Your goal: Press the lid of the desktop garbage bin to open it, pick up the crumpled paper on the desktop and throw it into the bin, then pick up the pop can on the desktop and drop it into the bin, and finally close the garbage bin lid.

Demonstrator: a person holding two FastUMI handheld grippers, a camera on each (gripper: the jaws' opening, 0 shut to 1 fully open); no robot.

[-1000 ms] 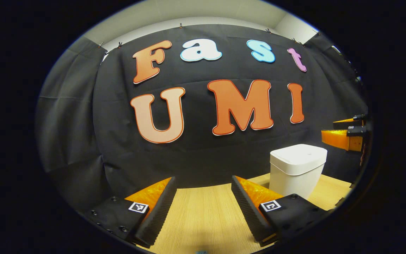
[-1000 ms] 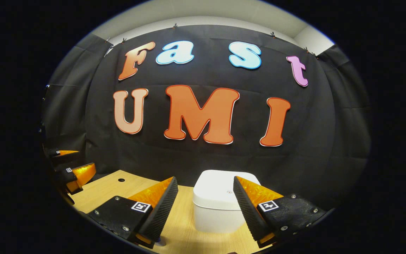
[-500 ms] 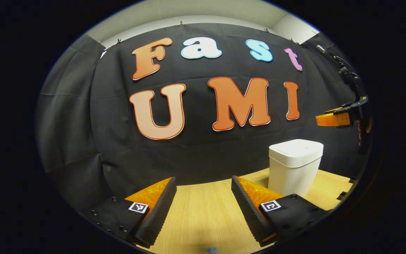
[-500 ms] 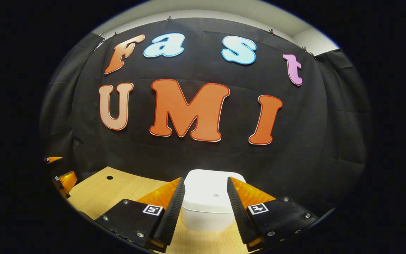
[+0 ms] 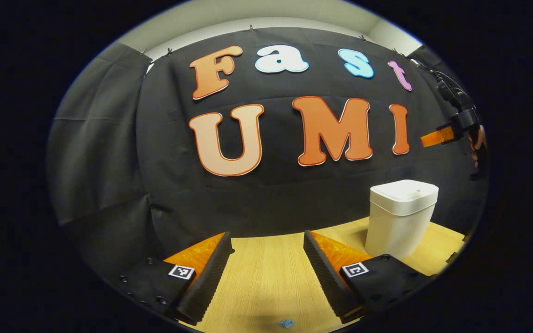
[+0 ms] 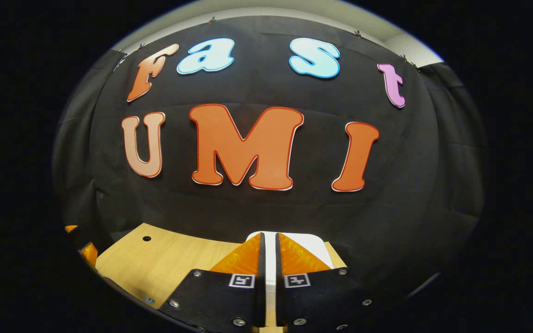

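The white desktop bin (image 5: 399,222) stands on the wooden table (image 5: 266,277) at the right, its lid (image 5: 404,193) down. My left gripper (image 5: 267,235) hovers low over the table, left of the bin, open with nothing between its fingers. High above the bin, my right gripper (image 5: 436,138) points left, held by a hand (image 5: 478,144). In the right gripper view, my right gripper (image 6: 269,235) is shut with only a thin slit between the fingers and nothing in them. The bin lid (image 6: 317,243) lies right beneath and beyond its tips.
The black cloth wall stands close behind the bin. A small blue scrap (image 5: 286,323) lies at the table's near edge; I cannot tell what it is. The table (image 6: 164,263) has a small round hole (image 6: 146,238) at its far left, and the left gripper (image 6: 88,253) peeks in there.
My right gripper's fingers have gone from wide open to shut, and it has risen and moved in over the bin lid. The left gripper has drifted slightly left, still open.
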